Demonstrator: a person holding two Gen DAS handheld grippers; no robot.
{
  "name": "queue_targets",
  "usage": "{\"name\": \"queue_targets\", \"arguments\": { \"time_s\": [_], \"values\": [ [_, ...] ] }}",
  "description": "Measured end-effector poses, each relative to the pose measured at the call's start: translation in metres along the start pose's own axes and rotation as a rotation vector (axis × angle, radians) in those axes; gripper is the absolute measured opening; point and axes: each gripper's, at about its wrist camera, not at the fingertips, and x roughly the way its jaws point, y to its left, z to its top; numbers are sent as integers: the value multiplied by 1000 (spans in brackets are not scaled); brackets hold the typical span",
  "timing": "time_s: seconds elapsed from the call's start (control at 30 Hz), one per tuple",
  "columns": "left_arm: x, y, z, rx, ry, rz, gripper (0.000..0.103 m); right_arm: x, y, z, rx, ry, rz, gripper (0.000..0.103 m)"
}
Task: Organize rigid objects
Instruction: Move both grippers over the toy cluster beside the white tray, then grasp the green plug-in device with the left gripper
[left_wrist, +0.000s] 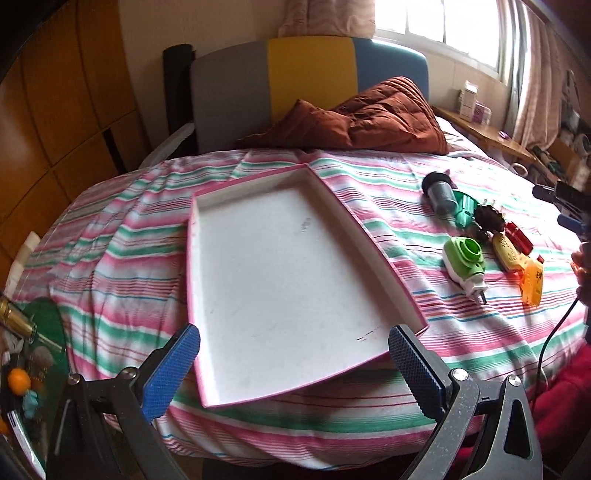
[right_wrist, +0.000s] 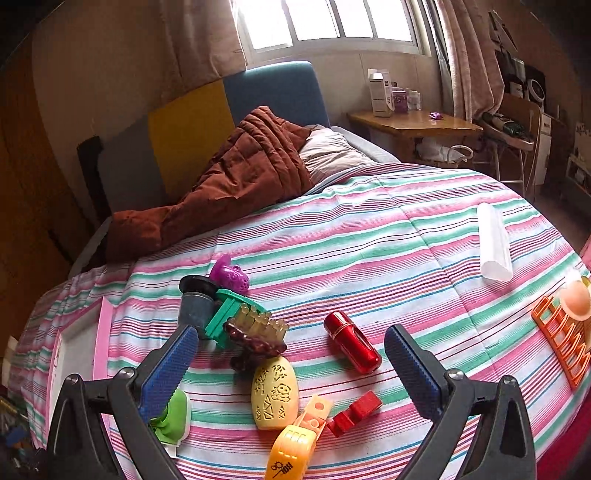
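Observation:
A shallow pink-edged white tray (left_wrist: 373, 240) lies empty on the striped bed. My left gripper (left_wrist: 293, 363) is open over its near end. To its right is a cluster of small objects: a grey tube (left_wrist: 439, 192), a green-and-white plug-in device (left_wrist: 463, 258), a yellow oval case (left_wrist: 508, 253). My right gripper (right_wrist: 291, 369) is open above that cluster, with the yellow oval case (right_wrist: 275, 393), a red cylinder (right_wrist: 352, 347), a red clip (right_wrist: 354, 413), an orange piece (right_wrist: 295, 448) and a dark brush (right_wrist: 255, 332) between its fingers. The tray's edge (right_wrist: 101, 332) shows at left.
A rust-brown quilt (right_wrist: 229, 184) is piled at the headboard. A white tube (right_wrist: 493, 243) and an orange rack (right_wrist: 563, 339) with an egg-like ball lie at the bed's right. A wooden side table (right_wrist: 410, 123) stands by the window. A cluttered green surface (left_wrist: 33, 354) is at left.

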Motion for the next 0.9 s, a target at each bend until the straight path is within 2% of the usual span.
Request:
{"name": "queue_targets", "arguments": {
  "time_s": [0.3, 0.47, 0.8, 0.9],
  "values": [
    [4, -54, 23, 130, -18, -57, 103, -8, -11, 5, 54, -36, -11, 103],
    [11, -81, 33, 171, -11, -128, 103, -10, -23, 9, 106, -46, -9, 103],
    [26, -118, 54, 203, 5, -258, 103, 2, -41, 8, 171, 32, -45, 103],
    [36, -128, 57, 207, 39, -299, 103, 4, -51, 7, 222, 53, -31, 103]
  ]
}}
